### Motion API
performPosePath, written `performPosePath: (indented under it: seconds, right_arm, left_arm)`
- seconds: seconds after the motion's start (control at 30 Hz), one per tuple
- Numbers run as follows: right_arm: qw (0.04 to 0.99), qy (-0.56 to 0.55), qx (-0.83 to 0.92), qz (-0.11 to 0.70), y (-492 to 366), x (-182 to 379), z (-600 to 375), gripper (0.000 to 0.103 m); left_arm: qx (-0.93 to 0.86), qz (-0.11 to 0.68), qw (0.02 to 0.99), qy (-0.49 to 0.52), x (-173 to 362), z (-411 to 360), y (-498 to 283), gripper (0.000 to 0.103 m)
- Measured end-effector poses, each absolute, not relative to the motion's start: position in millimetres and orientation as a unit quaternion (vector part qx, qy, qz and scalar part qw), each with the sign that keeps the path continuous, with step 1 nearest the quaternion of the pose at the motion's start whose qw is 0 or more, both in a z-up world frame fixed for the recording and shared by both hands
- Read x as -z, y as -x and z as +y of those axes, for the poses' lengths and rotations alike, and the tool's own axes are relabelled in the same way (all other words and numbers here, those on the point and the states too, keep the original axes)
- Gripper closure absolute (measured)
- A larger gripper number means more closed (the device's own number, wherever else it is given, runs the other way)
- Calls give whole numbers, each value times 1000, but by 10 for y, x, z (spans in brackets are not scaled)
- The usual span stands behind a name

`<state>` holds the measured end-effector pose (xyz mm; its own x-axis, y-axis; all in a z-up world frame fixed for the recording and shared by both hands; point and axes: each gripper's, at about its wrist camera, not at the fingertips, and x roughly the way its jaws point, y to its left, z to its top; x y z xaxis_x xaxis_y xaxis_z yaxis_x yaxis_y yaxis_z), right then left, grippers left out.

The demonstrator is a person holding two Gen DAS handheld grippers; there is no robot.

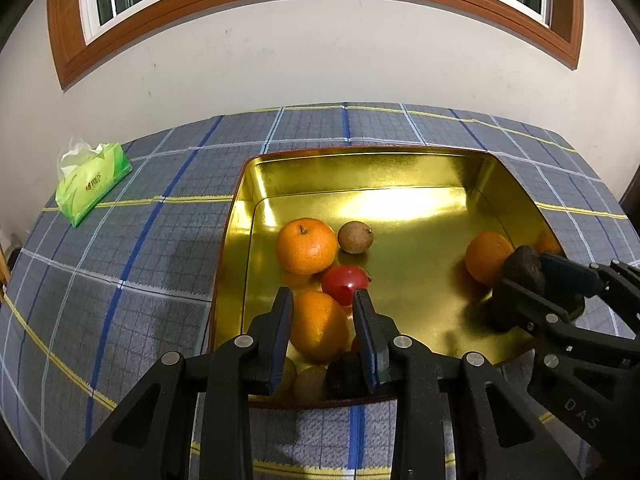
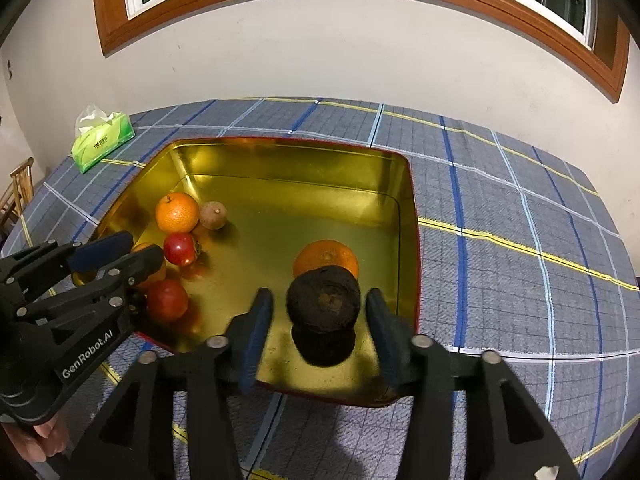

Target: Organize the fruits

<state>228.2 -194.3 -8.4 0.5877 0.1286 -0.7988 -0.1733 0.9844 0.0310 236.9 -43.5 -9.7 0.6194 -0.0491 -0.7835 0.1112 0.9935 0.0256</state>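
Now the left gripper (image 1: 322,316) clamps an orange (image 1: 320,326) inside the gold tray (image 2: 280,160), while the right gripper (image 2: 320,308) stands apart around a dark fruit (image 2: 323,300)

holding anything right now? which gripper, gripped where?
Left gripper: jaws clamp an orange by its two sides. Right gripper: jaws open, clear of the dark fruit between them.

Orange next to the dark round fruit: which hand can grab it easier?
Right. The right gripper is open just before that lone orange, with only the dark fruit in its way. The left gripper is shut on another orange across the tray.
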Motion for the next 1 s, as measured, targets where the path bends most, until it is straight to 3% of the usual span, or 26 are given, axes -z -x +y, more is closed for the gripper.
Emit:
performPosePath:
  seconds: [0.13, 0.33, 1.0]
  right_arm:
    - [894, 29, -79, 441, -2221, 11, -1924, 41]
    - [898, 19, -70, 434, -2056, -129, -1979, 32]
    - [897, 35, -68, 435, -1303, -279, -1826, 19]
  left_arm:
    - [45, 436, 898, -35, 79, -430, -2321, 70]
    - [45, 429, 902, -31, -49, -399, -2152, 70]
    - [26, 413, 910, -33, -295, -241, -1468, 64]
